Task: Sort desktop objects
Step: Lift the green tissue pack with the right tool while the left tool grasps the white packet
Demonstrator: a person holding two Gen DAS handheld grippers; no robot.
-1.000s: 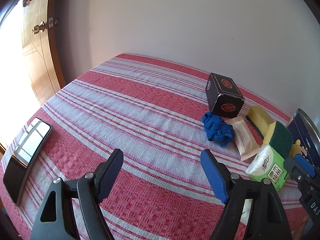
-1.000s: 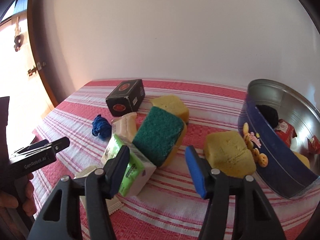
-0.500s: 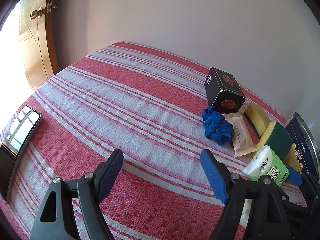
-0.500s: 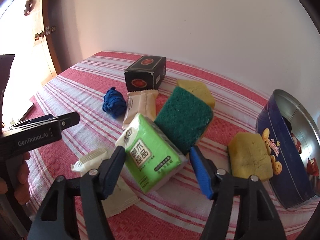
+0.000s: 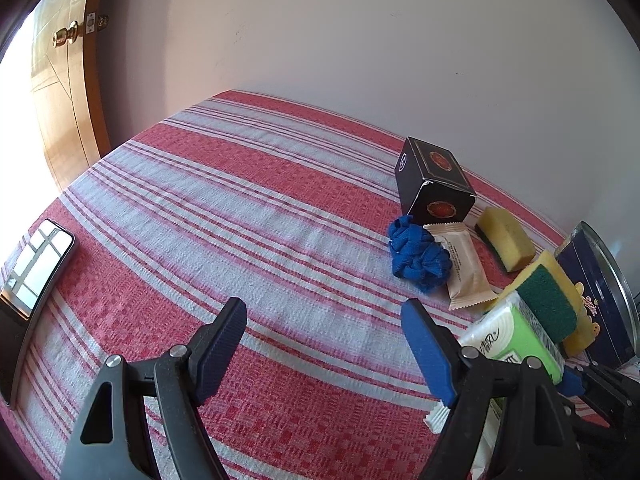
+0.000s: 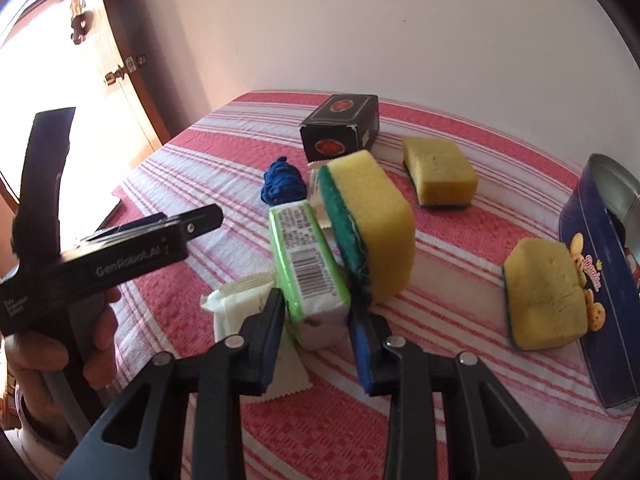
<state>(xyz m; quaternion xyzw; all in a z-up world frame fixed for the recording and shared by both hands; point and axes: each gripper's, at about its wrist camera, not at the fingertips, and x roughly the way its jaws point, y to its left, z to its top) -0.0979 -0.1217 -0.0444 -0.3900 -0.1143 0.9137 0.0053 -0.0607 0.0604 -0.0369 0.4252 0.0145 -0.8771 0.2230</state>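
Observation:
My right gripper [image 6: 316,312] has a green tissue pack [image 6: 304,252] between its blue pads; the jaws are closing and both pads press on its sides. The pack stands on edge, barcode side up. A yellow sponge with a green scouring face [image 6: 380,224] leans upright against the pack's right side. In the left wrist view the same pack [image 5: 508,336] sits at the lower right. My left gripper [image 5: 324,332] hangs open over bare striped cloth, left of the pile, with nothing between its fingers.
A black box [image 6: 340,132], a blue scrunchie [image 6: 282,180], a beige wrapper [image 5: 464,268], a white packet [image 6: 240,304] and two more sponges [image 6: 440,172] [image 6: 544,304] lie around. A blue cookie tin [image 6: 592,280] stands at the right. A phone [image 5: 32,276] lies far left.
The right gripper's jaws came together on the green tissue pack, which turned onto its edge. The green-faced sponge tipped upright against it. The left gripper stayed put.

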